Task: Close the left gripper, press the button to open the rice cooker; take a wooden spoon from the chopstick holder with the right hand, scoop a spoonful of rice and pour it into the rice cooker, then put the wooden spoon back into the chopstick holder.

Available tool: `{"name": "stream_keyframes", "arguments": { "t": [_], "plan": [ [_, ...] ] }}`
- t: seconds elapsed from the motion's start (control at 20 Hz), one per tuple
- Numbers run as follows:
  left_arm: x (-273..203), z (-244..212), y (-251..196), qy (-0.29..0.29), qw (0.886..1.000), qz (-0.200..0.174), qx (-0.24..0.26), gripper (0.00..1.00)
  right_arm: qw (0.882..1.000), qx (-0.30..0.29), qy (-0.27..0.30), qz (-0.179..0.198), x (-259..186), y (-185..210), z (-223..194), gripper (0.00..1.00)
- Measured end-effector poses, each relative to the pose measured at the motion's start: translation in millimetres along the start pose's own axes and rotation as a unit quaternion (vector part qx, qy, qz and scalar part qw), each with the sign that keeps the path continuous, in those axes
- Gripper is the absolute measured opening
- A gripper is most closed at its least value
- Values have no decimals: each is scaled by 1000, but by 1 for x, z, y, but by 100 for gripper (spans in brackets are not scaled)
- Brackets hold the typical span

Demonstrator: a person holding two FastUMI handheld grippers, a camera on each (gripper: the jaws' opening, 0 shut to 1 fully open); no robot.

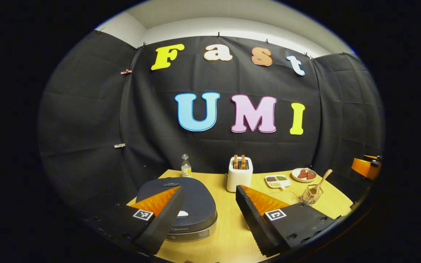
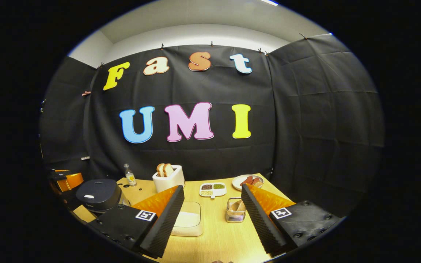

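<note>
My left gripper (image 1: 207, 210) is spread above the closed rice cooker (image 1: 181, 204) at lower left; my right gripper (image 2: 212, 215) gapes too, chopstick holder (image 2: 235, 211) with wooden spoon (image 1: 321, 182) between its fingers, low centre

Counted: 1 rice cooker (image 1: 181, 208) | 1 toaster (image 1: 239, 174), 2 bread slices (image 1: 239, 161) | 1 bottle (image 1: 186, 166) | 1 chopstick holder (image 1: 311, 194), 1 wooden spoon (image 1: 321, 181) | 1 divided dish (image 1: 277, 180) | 1 plate (image 1: 304, 175) | 1 rice container (image 2: 188, 219)

Beside the smooth, matt-lidded cooker (image 1: 181, 208) with its shiny metal band: pale wood-grain table (image 1: 228, 233), wire holder (image 1: 311, 194), wooden spoon (image 1: 320, 182).
</note>
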State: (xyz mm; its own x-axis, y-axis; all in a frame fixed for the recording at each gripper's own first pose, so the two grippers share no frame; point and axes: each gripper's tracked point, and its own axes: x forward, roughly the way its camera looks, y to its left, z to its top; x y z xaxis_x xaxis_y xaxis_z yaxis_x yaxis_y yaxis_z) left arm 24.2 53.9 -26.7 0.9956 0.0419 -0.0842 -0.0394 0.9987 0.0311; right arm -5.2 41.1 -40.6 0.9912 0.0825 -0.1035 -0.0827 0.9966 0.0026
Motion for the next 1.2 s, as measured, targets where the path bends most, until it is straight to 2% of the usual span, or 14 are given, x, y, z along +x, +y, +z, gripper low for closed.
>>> {"name": "stream_keyframes", "arguments": {
  "t": [0.1,0.2,0.3,0.45,0.5,0.55,0.6,0.65,0.75,1.2],
  "plan": [
    [5,-4,13,11,1000,7,-9,94,1000,-2,0,4,1,4,-2,98],
    [11,-6,28,16,1000,16,-5,88,1000,-7,-3,4,2,5,-1,98],
    [17,-9,36,25,1000,8,2,78,1000,-7,-3,1,4,3,-2,98],
    [29,-23,51,54,999,-4,-7,56,1000,-2,2,-7,6,-2,-7,98],
    [33,-29,59,63,998,0,-17,49,1000,0,5,-10,7,-3,-9,98],
    [36,-33,66,69,997,5,-31,36,1000,2,8,-13,7,-5,-10,98],
    [38,-39,70,75,996,8,-43,30,1000,3,11,-15,7,-6,-13,98],
    [40,-44,75,83,995,15,-51,19,1000,2,13,-17,6,-7,-14,98],
    [45,-50,84,91,994,25,-58,8,1000,0,15,-23,4,-12,-15,98],
    [67,-87,78,157,985,3,-68,6,998,4,28,-48,3,-28,-24,98]
  ]
}}
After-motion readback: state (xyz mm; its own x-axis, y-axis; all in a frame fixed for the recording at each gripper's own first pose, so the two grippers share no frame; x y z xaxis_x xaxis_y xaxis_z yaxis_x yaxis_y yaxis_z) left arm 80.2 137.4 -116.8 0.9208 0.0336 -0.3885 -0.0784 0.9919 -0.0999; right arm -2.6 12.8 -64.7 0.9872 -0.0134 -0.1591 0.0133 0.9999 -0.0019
